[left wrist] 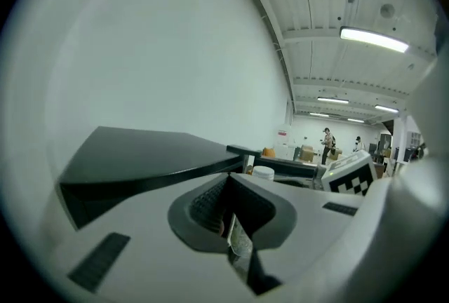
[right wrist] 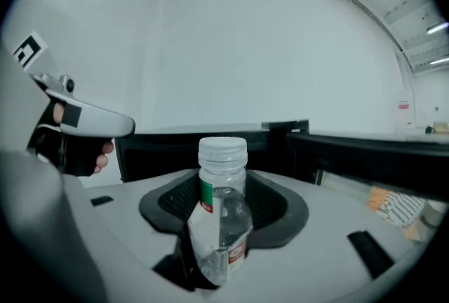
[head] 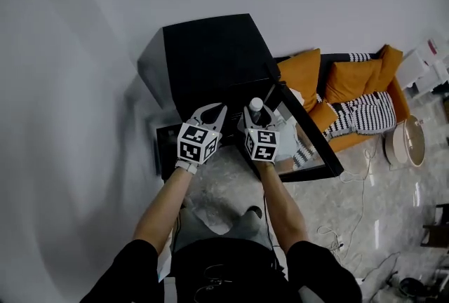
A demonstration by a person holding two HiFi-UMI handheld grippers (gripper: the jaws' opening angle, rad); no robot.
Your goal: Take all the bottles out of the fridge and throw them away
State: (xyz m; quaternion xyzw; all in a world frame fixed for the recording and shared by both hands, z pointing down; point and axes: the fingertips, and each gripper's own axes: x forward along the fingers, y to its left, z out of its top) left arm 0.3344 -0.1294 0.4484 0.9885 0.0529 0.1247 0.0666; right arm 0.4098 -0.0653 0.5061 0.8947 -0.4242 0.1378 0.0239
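My right gripper (head: 255,117) is shut on a small clear bottle (right wrist: 223,221) with a white cap and a red and green label. It holds the bottle upright, just in front of the black fridge (head: 210,56). The cap (head: 256,104) shows above the jaws in the head view, and the bottle's cap (left wrist: 263,172) also peeks into the left gripper view. My left gripper (head: 212,111) is level with it on the left, its fingertips touching. Only a pale sliver shows through the slit behind its hollow, and I cannot tell what it is.
The fridge door (head: 312,147) stands open to the right. Behind it is an orange sofa (head: 344,81) with striped cushions. A round white device (head: 408,140) and loose cables (head: 344,231) lie on the marble floor. A white wall is at the left.
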